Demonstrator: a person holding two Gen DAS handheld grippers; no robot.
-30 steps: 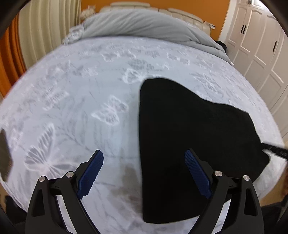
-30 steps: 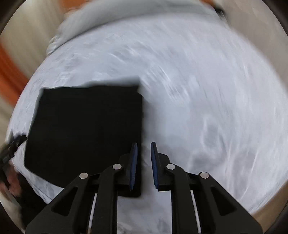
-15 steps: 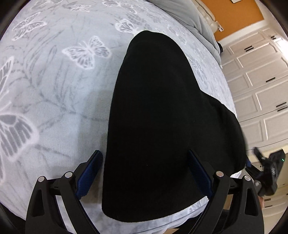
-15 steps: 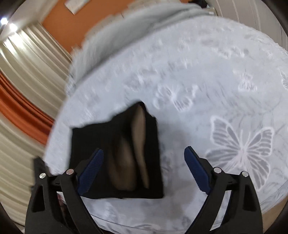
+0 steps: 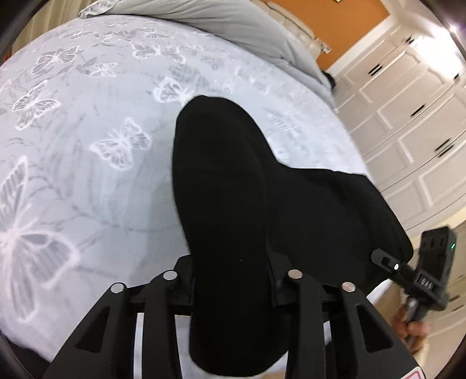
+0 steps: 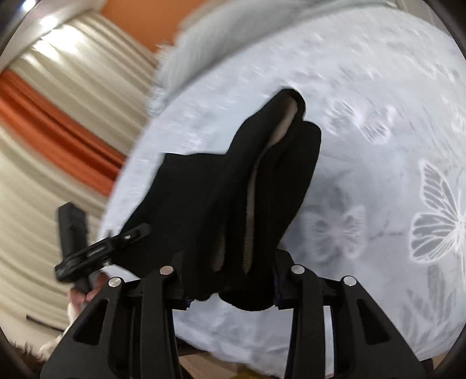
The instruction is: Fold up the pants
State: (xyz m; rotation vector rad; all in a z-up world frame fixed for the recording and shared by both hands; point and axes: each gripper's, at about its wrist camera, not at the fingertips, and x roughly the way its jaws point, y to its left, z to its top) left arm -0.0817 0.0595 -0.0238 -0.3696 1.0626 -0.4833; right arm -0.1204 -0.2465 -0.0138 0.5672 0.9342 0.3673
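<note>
The folded black pants (image 5: 247, 186) lie on the butterfly-print bed cover (image 5: 87, 140) near its front edge. My left gripper (image 5: 233, 274) is shut on the near left edge of the pants. My right gripper (image 6: 230, 280) is shut on the near right edge, where the folded layers (image 6: 256, 186) gape and show a tan lining. Each gripper shows in the other's view: the right one (image 5: 407, 268) at the pants' right corner, the left one (image 6: 102, 247) at their left corner. The pads are hidden by cloth.
A grey duvet (image 5: 221, 26) is bunched at the head of the bed. White wardrobe doors (image 5: 416, 116) stand to the right. Beige and orange curtains (image 6: 58, 122) hang to the left. The bed edge (image 6: 233, 349) is just below the grippers.
Both grippers were open half a second ago. They have moved in to the near edge of the pants and closed on it, one at each side.
</note>
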